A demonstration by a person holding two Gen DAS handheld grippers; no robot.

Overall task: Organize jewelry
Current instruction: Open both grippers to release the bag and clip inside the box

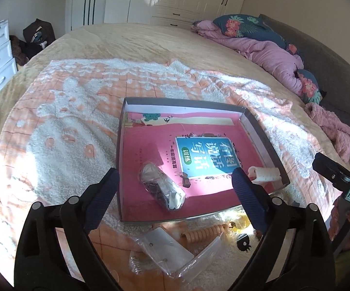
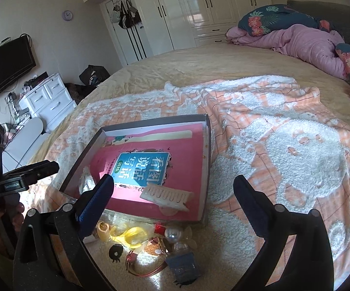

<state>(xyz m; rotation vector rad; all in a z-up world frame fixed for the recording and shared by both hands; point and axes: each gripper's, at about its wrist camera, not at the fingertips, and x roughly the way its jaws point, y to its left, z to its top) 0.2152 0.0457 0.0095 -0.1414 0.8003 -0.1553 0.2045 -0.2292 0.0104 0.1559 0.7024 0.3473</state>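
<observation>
left gripper released, hovers above crinkly clear plastic pouch of dark beads in shallow grey cardboard tray | pouch looks light, slippery; pinch mid-body | cream ridged plastic hair comb in tray's near corner, stiff, take by spine | right gripper released, empty

Both cameras look forward and down over the bed, close to the towel. The left wrist view sits low behind the left claw, with the shallow box just ahead of its fingers. The right wrist view has the same box ahead-left of the right claw. Both views share the box and the wardrobe far behind.
</observation>
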